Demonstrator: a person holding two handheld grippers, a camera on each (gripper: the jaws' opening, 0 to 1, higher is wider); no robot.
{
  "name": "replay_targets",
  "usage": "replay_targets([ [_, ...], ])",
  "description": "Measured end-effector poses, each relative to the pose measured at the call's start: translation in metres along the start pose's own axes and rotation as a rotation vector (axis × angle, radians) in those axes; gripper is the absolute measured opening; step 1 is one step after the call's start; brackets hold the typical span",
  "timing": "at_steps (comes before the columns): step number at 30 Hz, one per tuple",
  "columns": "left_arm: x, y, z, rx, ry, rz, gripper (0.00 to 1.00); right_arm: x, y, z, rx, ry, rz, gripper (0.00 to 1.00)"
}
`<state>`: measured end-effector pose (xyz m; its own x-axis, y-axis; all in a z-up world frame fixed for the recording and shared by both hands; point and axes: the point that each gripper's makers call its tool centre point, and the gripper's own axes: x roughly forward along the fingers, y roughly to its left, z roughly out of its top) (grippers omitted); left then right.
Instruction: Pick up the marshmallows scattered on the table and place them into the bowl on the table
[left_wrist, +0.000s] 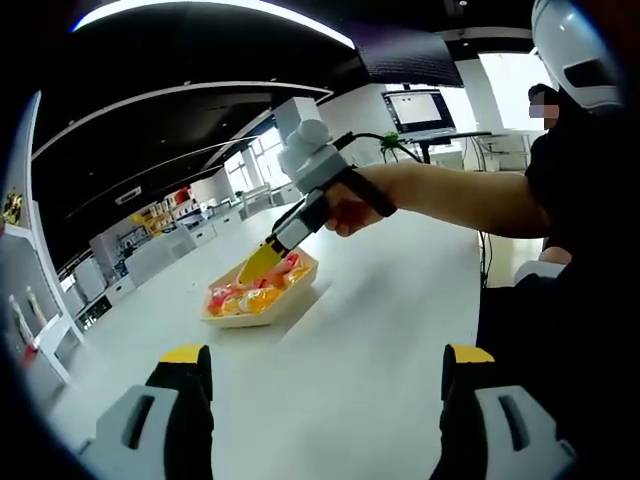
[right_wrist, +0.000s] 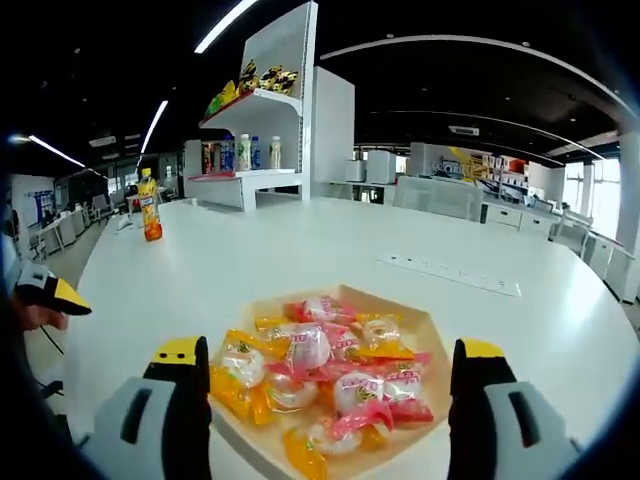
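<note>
Right gripper (right_wrist: 325, 400): jaws held wide apart, nothing gripped, above the shallow wooden bowl (right_wrist: 432, 330) of wrapped marshmallows (right_wrist: 335, 375).
Left gripper (left_wrist: 325, 395): jaws spread wide, nothing held.

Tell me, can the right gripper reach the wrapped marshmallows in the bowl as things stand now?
Probably yes. The right gripper hangs open just over the bowl, its jaws on either side of the wrapped marshmallows, with nothing between. The left gripper is held back, apart from the bowl.
</note>
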<state>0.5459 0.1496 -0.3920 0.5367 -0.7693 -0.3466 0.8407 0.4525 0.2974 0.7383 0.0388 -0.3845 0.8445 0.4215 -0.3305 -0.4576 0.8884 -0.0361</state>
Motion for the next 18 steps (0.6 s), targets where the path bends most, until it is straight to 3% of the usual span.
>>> replay_targets([
  [18,-0.001,-0.004,0.003,0.006,-0.007,-0.004,0.94,-0.012,-0.006,-0.003,-0.001,0.013,-0.018,0.97],
])
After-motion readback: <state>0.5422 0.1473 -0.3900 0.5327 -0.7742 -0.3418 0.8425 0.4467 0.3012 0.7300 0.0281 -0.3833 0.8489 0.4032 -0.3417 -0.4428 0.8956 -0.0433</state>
